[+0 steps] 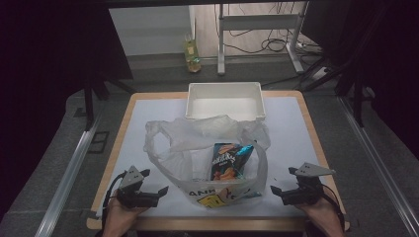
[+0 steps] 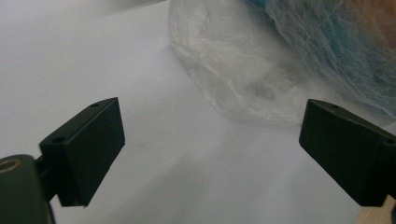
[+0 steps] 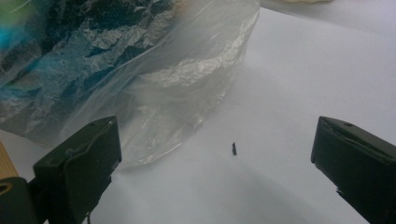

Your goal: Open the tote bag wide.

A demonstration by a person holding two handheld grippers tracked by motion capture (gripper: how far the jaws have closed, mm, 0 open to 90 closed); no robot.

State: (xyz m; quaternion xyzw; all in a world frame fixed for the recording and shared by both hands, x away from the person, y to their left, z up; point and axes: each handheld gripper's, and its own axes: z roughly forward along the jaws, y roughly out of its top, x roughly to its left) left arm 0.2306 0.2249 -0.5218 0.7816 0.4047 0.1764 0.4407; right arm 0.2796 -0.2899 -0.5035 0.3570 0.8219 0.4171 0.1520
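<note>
A clear plastic bag [image 1: 197, 143] lies crumpled in the middle of the white table top, its mouth toward the front. A blue snack packet [image 1: 228, 162] sits inside it, tilted. My left gripper [image 1: 154, 183] rests at the front left, open, a short way left of the bag [image 2: 243, 70]. My right gripper [image 1: 282, 183] rests at the front right, open, just right of the bag [image 3: 154, 88]. Blue foil of the packet [image 3: 60, 51] shows through the plastic. Nothing is between either pair of jaws.
A white rectangular tub [image 1: 225, 100] stands at the far edge of the table [image 1: 296, 133]. A bottle of yellow liquid [image 1: 192, 53] stands on the floor beyond. A small dark speck [image 3: 234, 148] lies on the table top near the right gripper.
</note>
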